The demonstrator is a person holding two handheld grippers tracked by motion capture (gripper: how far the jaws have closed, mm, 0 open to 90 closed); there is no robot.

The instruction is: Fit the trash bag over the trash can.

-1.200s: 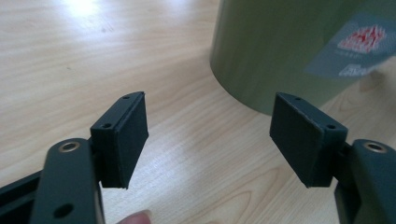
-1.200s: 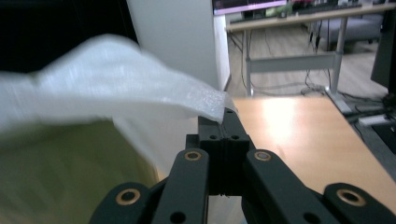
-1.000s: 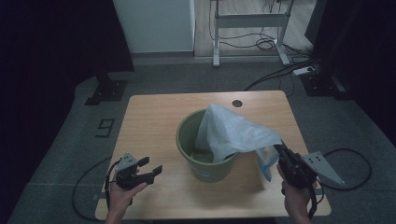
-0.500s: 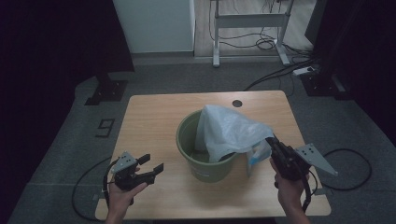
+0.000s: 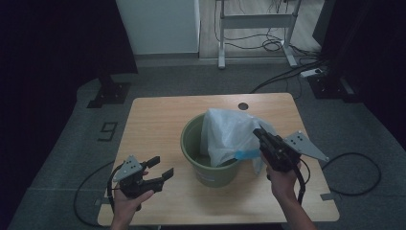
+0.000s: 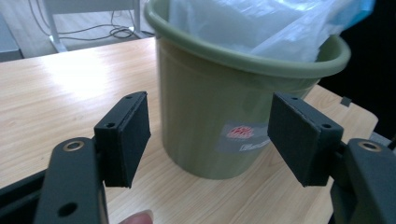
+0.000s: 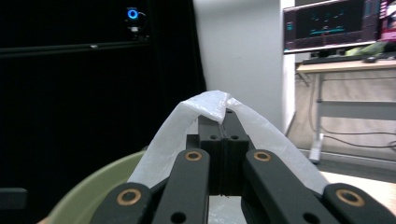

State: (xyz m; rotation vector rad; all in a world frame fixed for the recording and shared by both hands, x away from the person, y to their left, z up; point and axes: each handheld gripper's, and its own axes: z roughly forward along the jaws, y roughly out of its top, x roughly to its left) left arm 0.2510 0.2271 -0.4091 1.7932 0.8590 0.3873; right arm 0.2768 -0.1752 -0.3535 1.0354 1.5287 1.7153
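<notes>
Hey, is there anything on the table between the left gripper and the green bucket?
Nothing visible. The left gripper has its jaws open and faces the green bucket across bare table. The plastic bag sits in the bucket, pinched by the shut right gripper.

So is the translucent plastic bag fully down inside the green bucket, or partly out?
Partly out: the translucent plastic bag rises above the green bucket rim, pinched by the shut right gripper.
</notes>
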